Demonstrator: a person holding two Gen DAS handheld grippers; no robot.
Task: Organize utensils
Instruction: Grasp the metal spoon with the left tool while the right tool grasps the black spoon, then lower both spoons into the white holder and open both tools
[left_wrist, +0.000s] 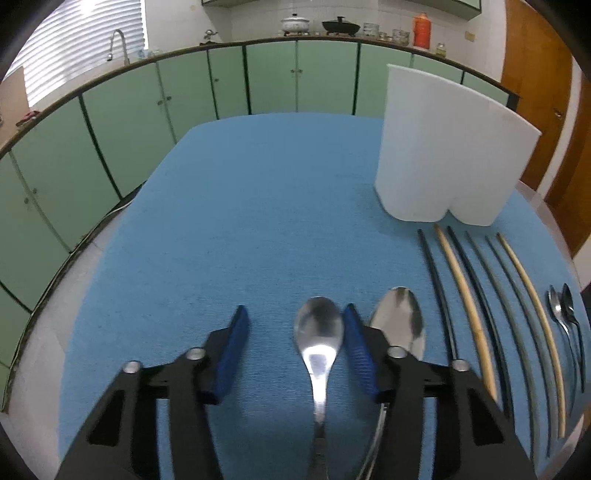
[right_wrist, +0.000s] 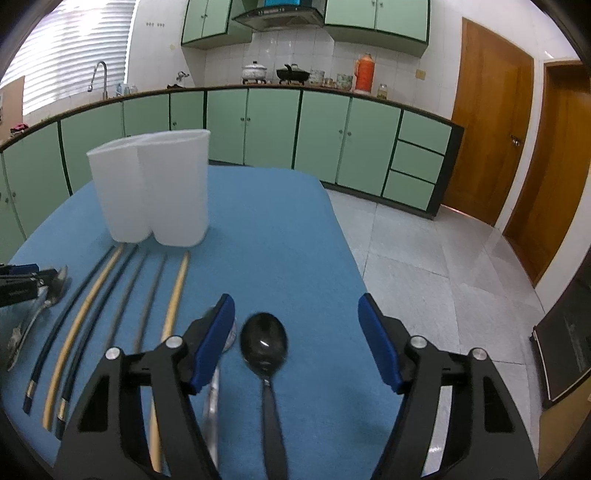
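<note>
In the left wrist view my left gripper (left_wrist: 293, 325) is open over a silver spoon (left_wrist: 318, 343) that lies between its fingers on the blue cloth (left_wrist: 258, 206). A second silver spoon (left_wrist: 400, 317) lies just right of the right finger. In the right wrist view my right gripper (right_wrist: 295, 317) is open around a black spoon (right_wrist: 264, 341). A silver spoon (right_wrist: 216, 391) lies partly under its left finger. Several chopsticks (left_wrist: 480, 306) lie in a row, also seen in the right wrist view (right_wrist: 122, 295). A white two-compartment holder (left_wrist: 447, 147) stands behind them, also visible in the right wrist view (right_wrist: 151, 184).
Two small spoons (left_wrist: 565, 314) lie at the cloth's right edge. The left gripper's tip (right_wrist: 22, 284) shows at the left of the right wrist view. Green cabinets (right_wrist: 273, 129) and a counter run behind the table. Tiled floor (right_wrist: 443, 258) lies to the right.
</note>
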